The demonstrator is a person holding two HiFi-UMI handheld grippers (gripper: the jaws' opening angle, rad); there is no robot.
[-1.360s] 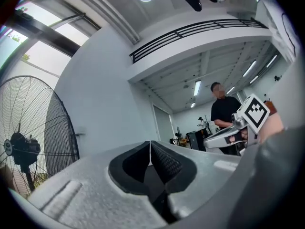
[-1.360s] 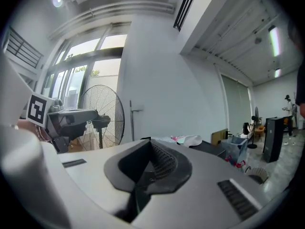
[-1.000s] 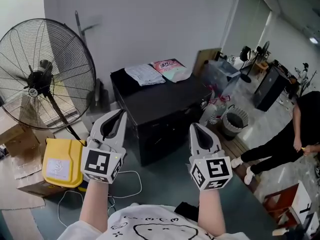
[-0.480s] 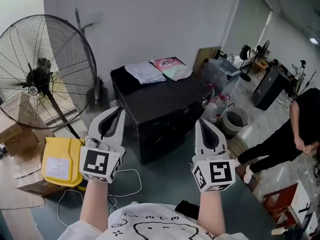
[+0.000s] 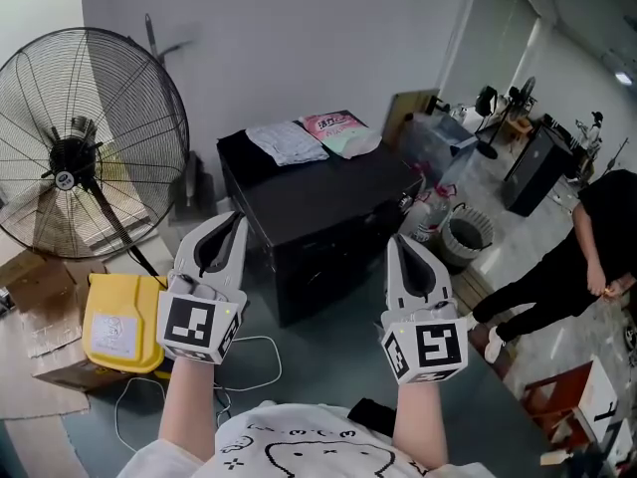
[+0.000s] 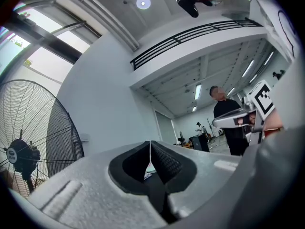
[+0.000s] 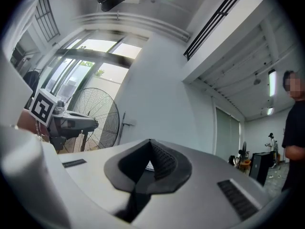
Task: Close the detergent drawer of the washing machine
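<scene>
A black washing machine (image 5: 318,202) stands against the wall ahead of me, with papers (image 5: 289,145) and a pink packet (image 5: 338,127) on its top. Its dark front is too dim to make out the detergent drawer. My left gripper (image 5: 239,217) is held up in front of the machine's left corner, shut with nothing in it; in its own view the left gripper (image 6: 150,142) has its pads meeting. My right gripper (image 5: 395,239) hovers before the machine's right front corner, also shut and empty, as the right gripper (image 7: 150,141) view confirms. Neither touches the machine.
A large standing fan (image 5: 70,147) is at the left, with a yellow container (image 5: 121,324) and cardboard boxes below it. A white cable (image 5: 254,366) lies on the floor. A round bin (image 5: 466,239) and a person in black (image 5: 587,257) are at the right.
My right gripper has edged up and slightly to the right and rolled a little. The left gripper has stayed where it was.
</scene>
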